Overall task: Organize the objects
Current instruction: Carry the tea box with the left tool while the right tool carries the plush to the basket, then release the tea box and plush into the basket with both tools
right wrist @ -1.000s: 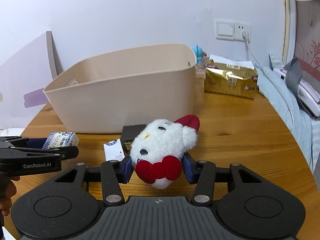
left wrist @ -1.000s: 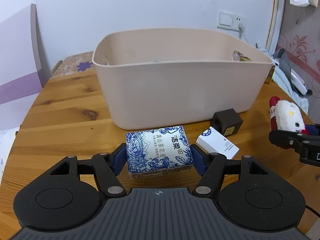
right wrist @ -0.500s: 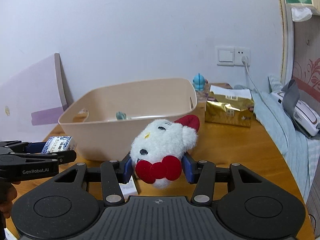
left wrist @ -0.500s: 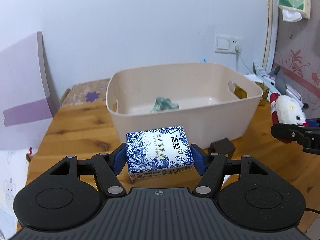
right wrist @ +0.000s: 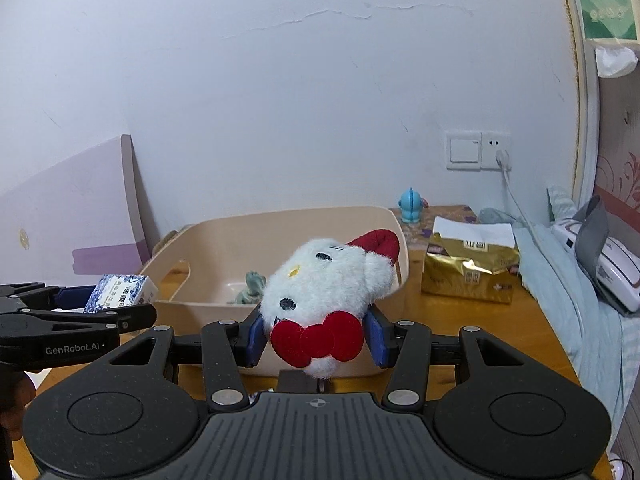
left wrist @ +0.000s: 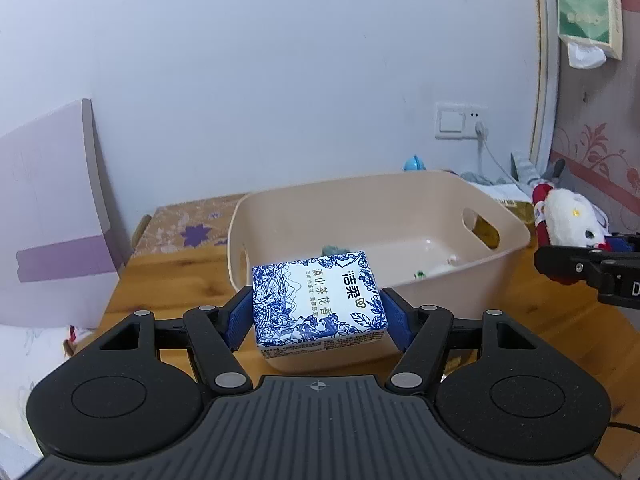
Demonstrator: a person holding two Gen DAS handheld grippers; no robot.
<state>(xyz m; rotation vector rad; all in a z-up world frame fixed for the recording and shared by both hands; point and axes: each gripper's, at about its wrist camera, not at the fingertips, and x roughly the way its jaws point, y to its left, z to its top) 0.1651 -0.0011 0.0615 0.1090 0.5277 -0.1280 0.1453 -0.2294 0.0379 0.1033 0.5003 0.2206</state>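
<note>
Wooden worktop (left wrist: 168,280) by white wall | my left tool (left wrist: 319,314) clamps blue-and-white tissue pack (left wrist: 318,302), right tool (right wrist: 313,338) clamps white plush cat (right wrist: 324,280), both raised before beige plastic bin (left wrist: 400,196) | bin holds a few small items; I judge both drops remain.

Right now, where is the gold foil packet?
In the right wrist view, the gold foil packet stands on the wooden table, right of the beige bin and below the wall socket.

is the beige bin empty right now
No, the beige bin already holds a small grey-green item on its floor, seen in the right wrist view.
</note>
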